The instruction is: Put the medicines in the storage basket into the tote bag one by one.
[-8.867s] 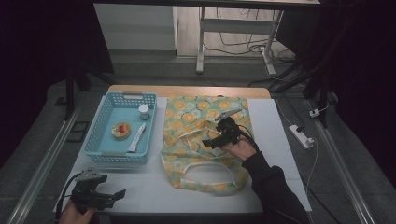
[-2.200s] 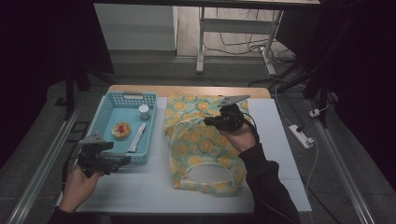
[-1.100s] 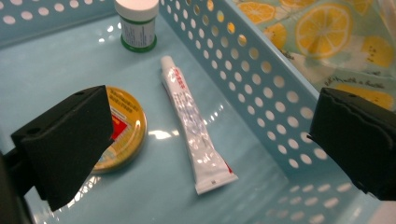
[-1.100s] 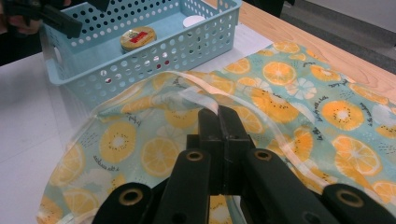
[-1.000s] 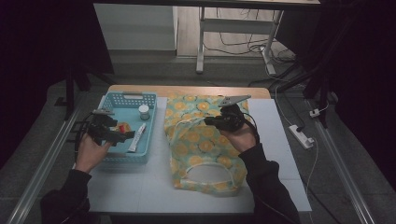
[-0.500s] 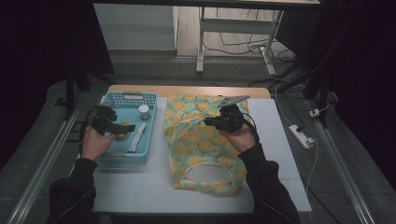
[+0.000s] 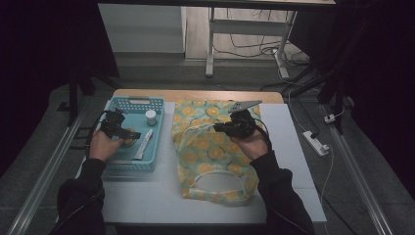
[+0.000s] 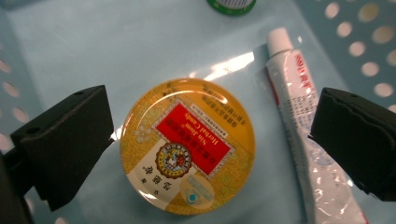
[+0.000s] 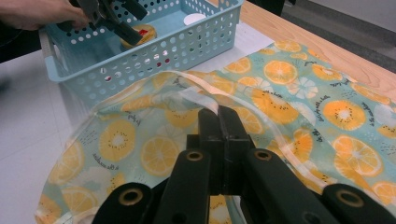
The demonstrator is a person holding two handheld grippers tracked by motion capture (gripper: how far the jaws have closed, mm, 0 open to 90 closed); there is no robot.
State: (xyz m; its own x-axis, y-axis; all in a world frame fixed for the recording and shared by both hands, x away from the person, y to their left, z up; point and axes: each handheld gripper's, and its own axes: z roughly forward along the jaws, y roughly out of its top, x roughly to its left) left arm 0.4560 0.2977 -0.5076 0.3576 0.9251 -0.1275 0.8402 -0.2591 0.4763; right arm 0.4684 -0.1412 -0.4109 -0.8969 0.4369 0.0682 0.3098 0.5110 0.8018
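A: Looking down along the left gripper (image 8: 205, 140), we see its jaws spread wide on either side of a round yellow tin with a red label (image 8: 187, 145), which lies flat on the floor of the pale blue perforated plastic basket (image 7: 111, 164). Neither jaw touches the tin.

B: Beside the tin we note a white tube with red print (image 8: 303, 126), lying just under the jaw at the right of that view, and the green rim of a small white-capped jar (image 8: 231, 4) at the far edge.

A: From the high view, we place the left hand (image 7: 103, 145) over the near left part of the basket, gripper (image 7: 120, 131) angled down towards the tin (image 7: 129, 138).

B: We find the right gripper (image 9: 219, 122) closed on the raised edge of a teal fabric bag printed with orange and lemon slices (image 9: 299, 88). The pinched hem is lifted clear of the white table top (image 7: 161, 200), so the bag's mouth gapes towards the basket.
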